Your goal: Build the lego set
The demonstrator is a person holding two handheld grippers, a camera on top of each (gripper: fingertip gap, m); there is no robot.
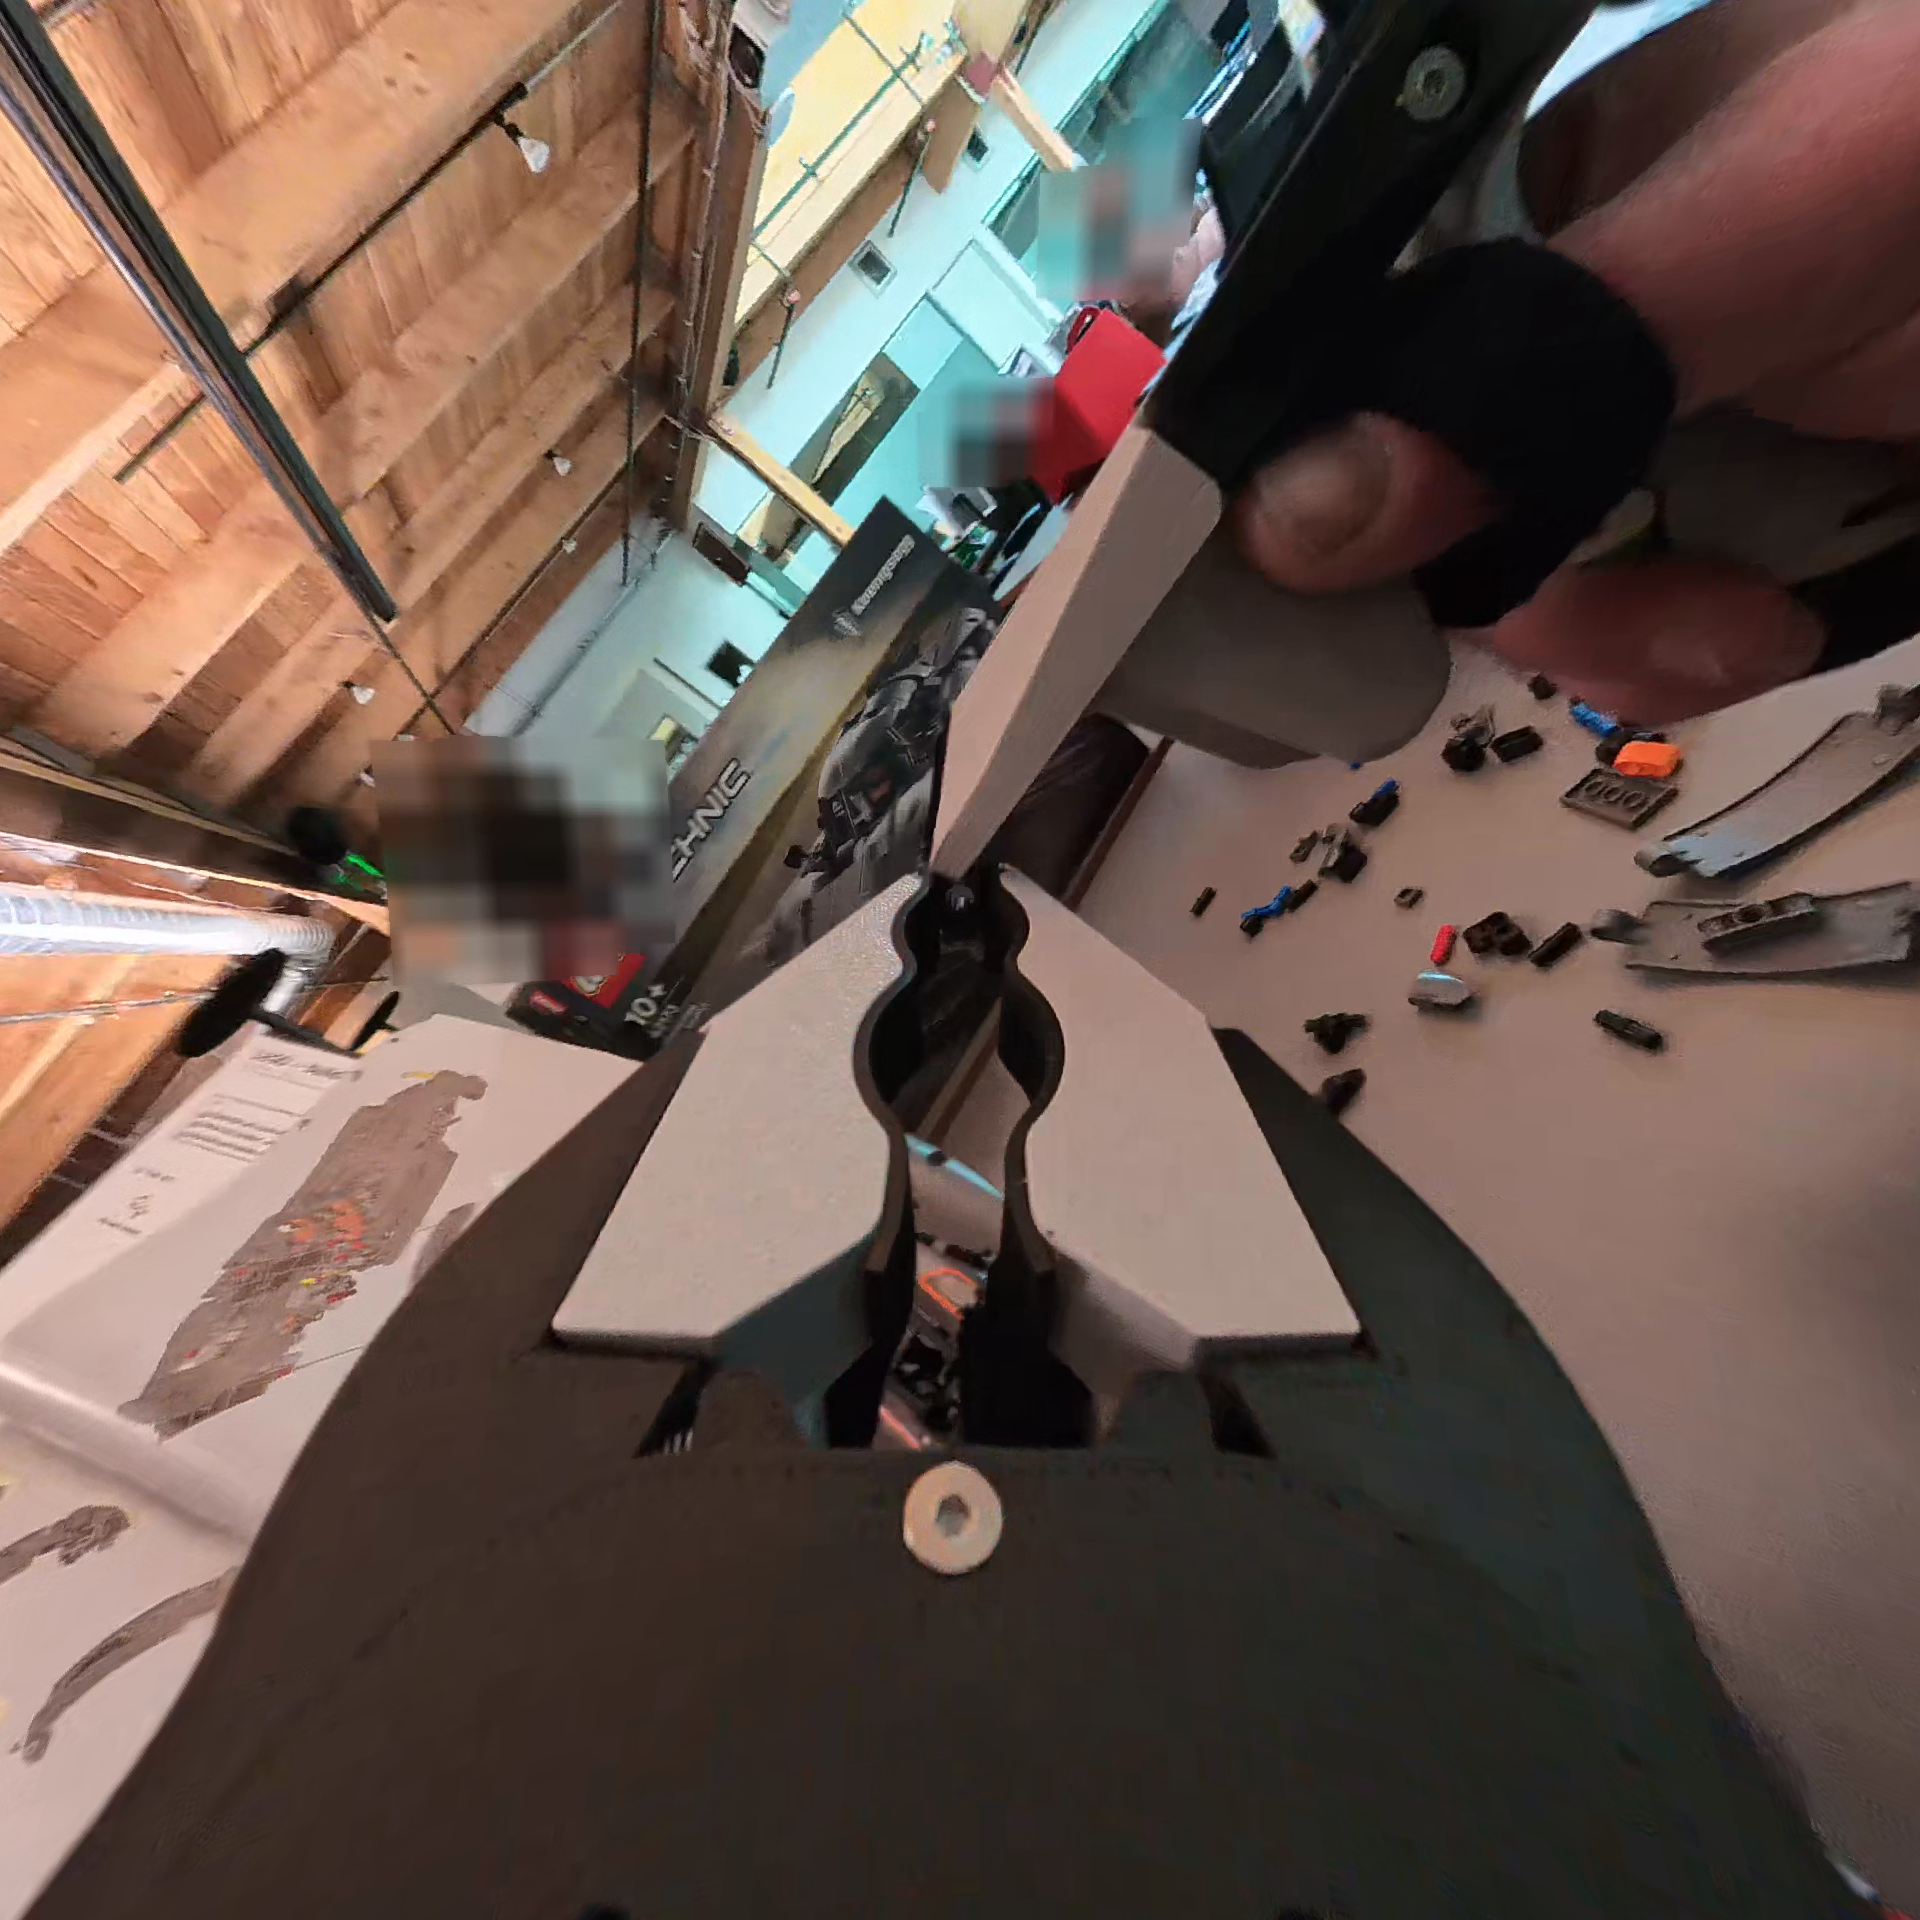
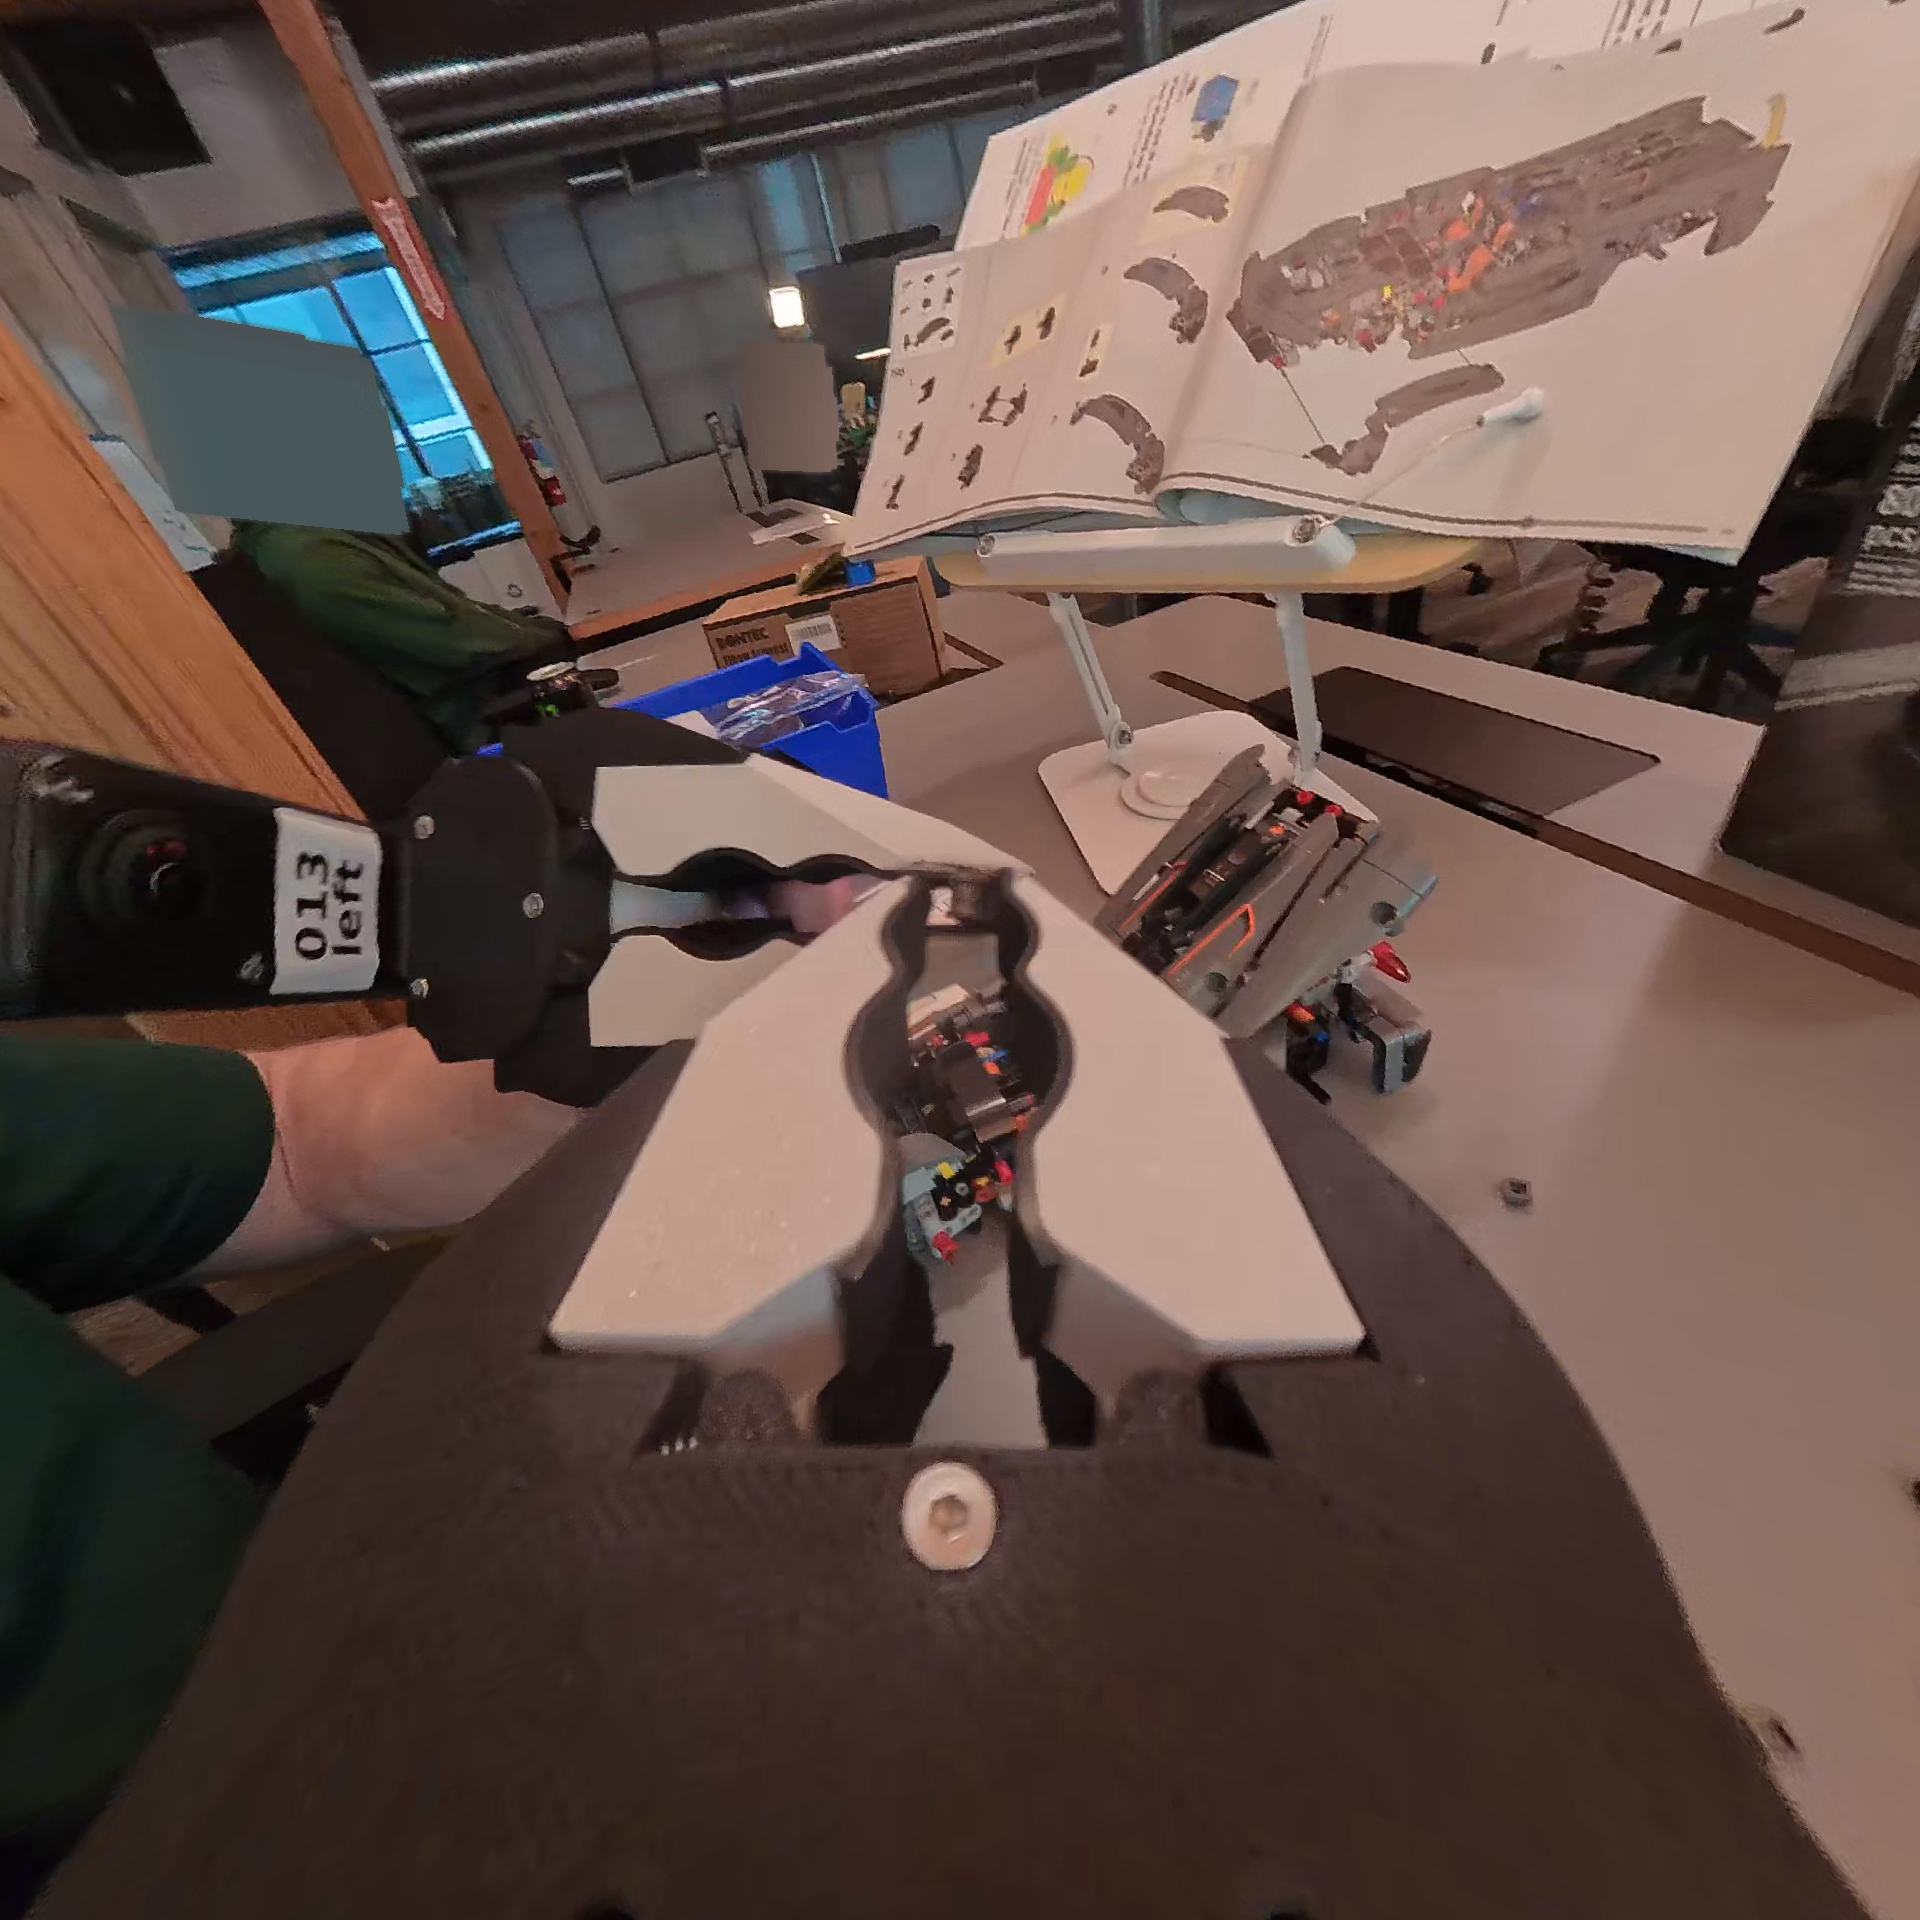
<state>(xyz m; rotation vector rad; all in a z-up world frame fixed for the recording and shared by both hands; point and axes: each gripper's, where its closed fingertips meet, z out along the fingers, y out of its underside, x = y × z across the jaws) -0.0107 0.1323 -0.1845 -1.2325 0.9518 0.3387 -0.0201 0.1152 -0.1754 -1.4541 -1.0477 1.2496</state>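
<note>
**A:** so where's everything at right now?

**B:** Both tongs are up off the tabletop point(image 2: 1558, 1091) and meeting tip to tip. The right tongs point(image 2: 956, 891) are nearly closed, pinching a small dark lego piece point(image 2: 966, 896) at the very tips. The left tongs point(image 2: 914, 878) come in from the side and their tips sit right against that same piece. In the left wrist view the left tongs point(image 1: 961, 894) are closed down to a thin gap with a small dark bit at the tips, but I can't tell if they actually grip it or just touch.

**A:** and the model itself?

**B:** The half-built gray lego model point(image 2: 1278, 914), with orange and red bits, sits on the tabletop just below and beyond the tips, beside the white foot of the book stand point(image 2: 1122, 769). The open instruction book point(image 2: 1351, 312) rests on that stand.

**A:** spare parts?

**B:** Loose pieces point(image 1: 1496, 935) scattered over the tabletop in the left wrist view, mostly black, a few blue and orange, plus two long gray curved panels point(image 1: 1787, 810). The lego box point(image 1: 831, 790) stands behind.
</note>
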